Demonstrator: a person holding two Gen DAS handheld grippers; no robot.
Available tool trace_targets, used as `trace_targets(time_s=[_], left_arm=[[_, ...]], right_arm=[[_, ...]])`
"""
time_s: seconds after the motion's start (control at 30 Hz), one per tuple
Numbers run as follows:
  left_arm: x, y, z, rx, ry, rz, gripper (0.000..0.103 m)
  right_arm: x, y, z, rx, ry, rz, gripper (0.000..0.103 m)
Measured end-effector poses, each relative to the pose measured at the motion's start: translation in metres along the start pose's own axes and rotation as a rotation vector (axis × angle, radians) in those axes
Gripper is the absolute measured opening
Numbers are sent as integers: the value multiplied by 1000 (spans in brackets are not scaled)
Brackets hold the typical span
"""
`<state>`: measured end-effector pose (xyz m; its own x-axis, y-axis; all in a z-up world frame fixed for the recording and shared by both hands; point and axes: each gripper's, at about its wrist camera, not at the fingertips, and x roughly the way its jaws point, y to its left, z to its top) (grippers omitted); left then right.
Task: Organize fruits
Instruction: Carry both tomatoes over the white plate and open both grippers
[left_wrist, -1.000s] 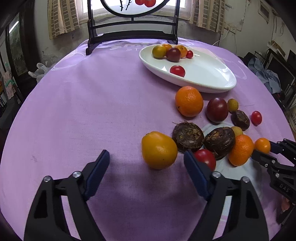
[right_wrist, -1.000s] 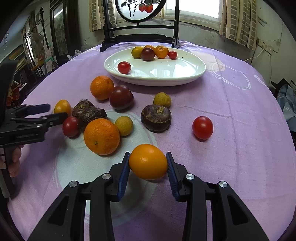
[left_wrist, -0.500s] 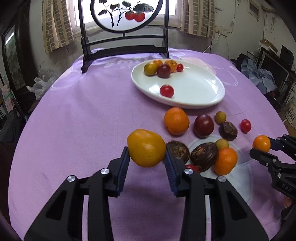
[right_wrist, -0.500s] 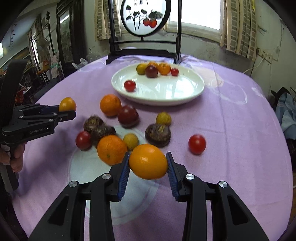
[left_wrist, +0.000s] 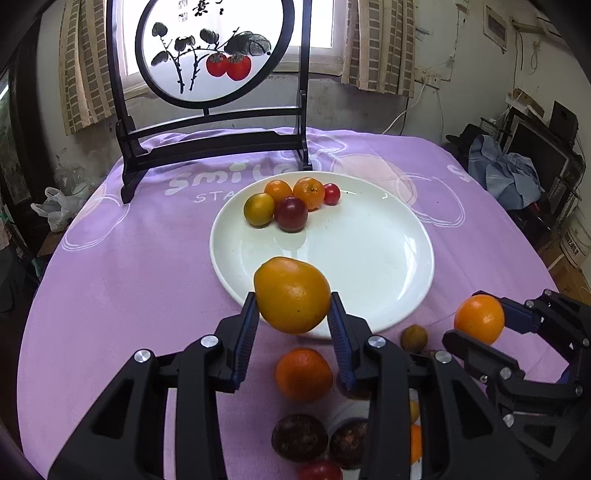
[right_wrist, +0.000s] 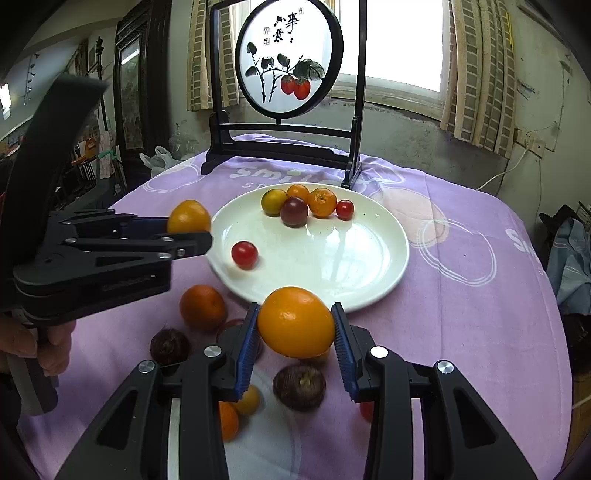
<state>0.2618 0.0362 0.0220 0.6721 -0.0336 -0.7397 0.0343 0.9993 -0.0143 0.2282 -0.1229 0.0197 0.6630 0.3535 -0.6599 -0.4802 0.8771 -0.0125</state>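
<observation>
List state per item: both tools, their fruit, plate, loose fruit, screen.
left tool: shut on yellow-orange fruit, held at the plate's near rim.
right tool: shut on orange fruit, held short of the plate.
white plate: upright on the cloth, six small fruits inside.
red tomato: alone near the plate's left rim.
loose orange: on the cloth, outside the plate.
round painted screen: standing upright behind the plate.

The purple tablecloth (left_wrist: 147, 266) carries white lettering, partly hidden by the plate (left_wrist: 406, 236): "smile" over a smaller line starting "STA". The round painted screen (right_wrist: 288, 59) bears Chinese characters at its top, too small to read with certainty, beside small seal marks.
</observation>
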Motion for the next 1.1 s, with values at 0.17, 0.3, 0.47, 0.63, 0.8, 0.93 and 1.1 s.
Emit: trace_targets(time_s=[0.17, 0.3, 0.47, 0.63, 0.8, 0.93, 1.1], left_arm=[[30, -2, 15, 1, 21, 10, 37], [53, 2, 21, -22, 52, 14, 37], [69, 4, 22, -50, 68, 1, 58], [60, 3, 20, -40, 46, 1, 61], [43, 2, 10, -42, 48, -7, 63], [23, 0, -2, -35, 33, -5, 70], [-4, -6, -18, -19, 9, -9, 72]], right_arm=[[29, -5, 11, 2, 26, -17, 39], [50, -10, 15, 5, 51, -26, 39], [66, -13, 16, 13, 68, -27, 49], [61, -14, 13, 17, 69, -25, 49], [45, -16, 3, 36, 69, -23, 51], [30, -16, -6, 47, 65, -22, 56], [11, -15, -25, 60, 68, -21, 59]])
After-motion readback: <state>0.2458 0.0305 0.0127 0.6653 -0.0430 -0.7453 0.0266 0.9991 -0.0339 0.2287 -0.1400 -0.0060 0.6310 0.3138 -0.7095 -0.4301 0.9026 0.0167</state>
